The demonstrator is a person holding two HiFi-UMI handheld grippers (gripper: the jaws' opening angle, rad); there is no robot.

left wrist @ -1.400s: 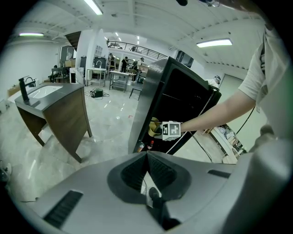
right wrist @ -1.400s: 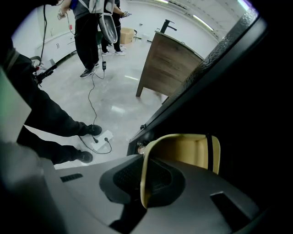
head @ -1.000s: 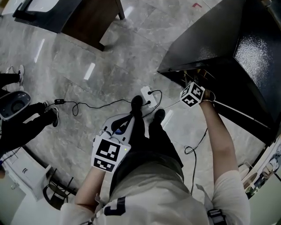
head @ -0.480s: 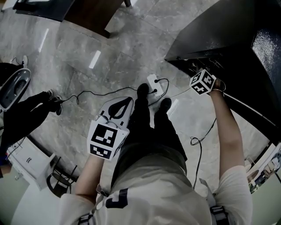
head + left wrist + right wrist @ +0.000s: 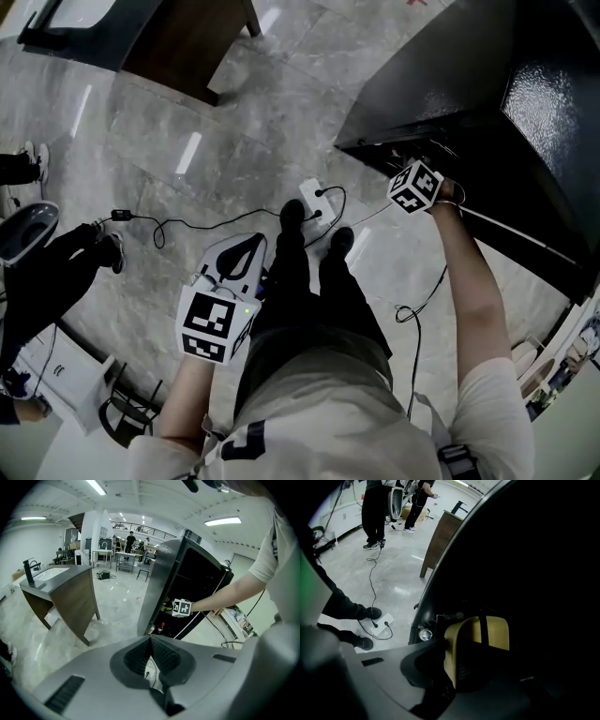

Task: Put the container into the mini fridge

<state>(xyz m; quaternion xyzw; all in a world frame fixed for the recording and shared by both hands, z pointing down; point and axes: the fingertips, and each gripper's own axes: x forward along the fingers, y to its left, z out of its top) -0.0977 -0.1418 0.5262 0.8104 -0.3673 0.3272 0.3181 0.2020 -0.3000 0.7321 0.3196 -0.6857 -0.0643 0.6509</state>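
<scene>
**A:** What has changed over the last second?

**B:** Not much. The right gripper (image 5: 461,677) has stayed at the open front of the fridge (image 5: 161,583). In the head view its marker cube sat at the fridge's lower edge a second ago and sits there now. The picture swayed a little, but I think that was the head moving, not the arm.

**A:** Is it still holding the container?

**B:** Yes, it is clenched on it. In the right gripper view the yellow container (image 5: 478,634) sits between the jaws. The dark inside of the fridge is all around it and the fridge's front edge is off to its left.

**A:** So the container is in?

**B:** It looks past the fridge's front edge. It is too dark to tell whether it rests on a shelf.

**A:** And the left gripper?

**B:** The left gripper (image 5: 151,656) is closed on nothing. It hangs by the person's hip, well apart from the fridge, and only floor (image 5: 187,112) shows through the slit between its pads.

**A:** What does that mean for the task?

**B:** I'd say it is near the end, at the placing step. The container has reached the fridge but has not been let go.
</scene>
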